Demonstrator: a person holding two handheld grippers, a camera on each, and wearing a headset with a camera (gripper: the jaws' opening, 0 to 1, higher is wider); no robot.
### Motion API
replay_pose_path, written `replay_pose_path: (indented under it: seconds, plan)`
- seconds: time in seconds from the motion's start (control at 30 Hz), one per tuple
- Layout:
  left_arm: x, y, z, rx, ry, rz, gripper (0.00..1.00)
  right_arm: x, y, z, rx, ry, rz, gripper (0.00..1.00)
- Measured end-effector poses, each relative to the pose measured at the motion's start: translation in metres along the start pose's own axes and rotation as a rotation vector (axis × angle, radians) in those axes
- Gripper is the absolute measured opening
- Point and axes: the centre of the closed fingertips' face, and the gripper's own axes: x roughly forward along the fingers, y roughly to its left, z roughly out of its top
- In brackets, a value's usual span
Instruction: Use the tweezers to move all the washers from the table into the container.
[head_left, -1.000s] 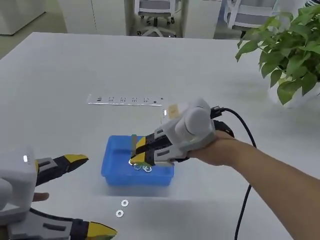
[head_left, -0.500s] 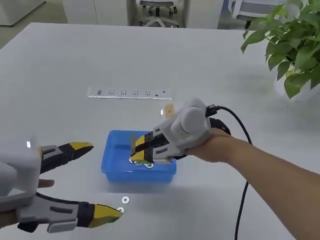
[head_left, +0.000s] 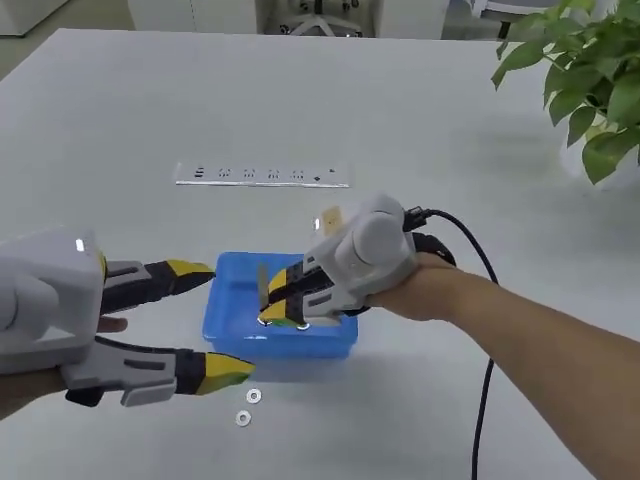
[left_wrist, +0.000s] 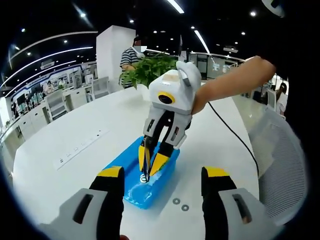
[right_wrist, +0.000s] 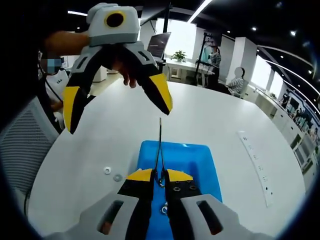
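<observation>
My right gripper (head_left: 283, 302) hangs over the blue container (head_left: 228, 322), shut on thin metal tweezers (right_wrist: 160, 142) whose tips point down into it. In the left gripper view the tweezers (left_wrist: 145, 169) reach the container (left_wrist: 159, 176) floor. A few washers (right_wrist: 176, 189) lie inside. Two washers (head_left: 248, 406) lie on the white table just in front of the container, also seen as washers (left_wrist: 180, 204) and washers (right_wrist: 112, 174). My left gripper (head_left: 210, 318) stands open at the container's left front corner, holding nothing, above and left of the loose washers. In the right gripper view the left gripper (right_wrist: 117, 105) spreads wide.
A white power strip (head_left: 262, 176) lies behind the container. A potted plant (head_left: 590, 80) stands at the far right. A black cable (head_left: 480, 300) trails from the right gripper along the person's arm. Office chairs stand beyond the table's far edge.
My left gripper has moved up and right, from the table's near left to the container's left front corner, still open. The right gripper stays over the container with the tweezers.
</observation>
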Motion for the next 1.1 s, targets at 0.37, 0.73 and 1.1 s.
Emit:
replay_pose_path:
  seconds: [0.37, 0.73, 1.1]
  plan:
    - [0.013, 0.019, 0.005, 0.04, 0.003, -0.011, 0.52, 0.011, -0.003, -0.008, 0.007, 0.005, 0.019, 0.1]
    - [0.026, 0.026, -0.001, 0.081, 0.018, -0.054, 0.35, 0.018, -0.002, -0.014, 0.006, 0.008, 0.043, 0.1]
    - [0.035, 0.03, -0.003, 0.087, 0.022, -0.086, 0.21, 0.019, -0.003, -0.014, 0.005, 0.004, 0.046, 0.1]
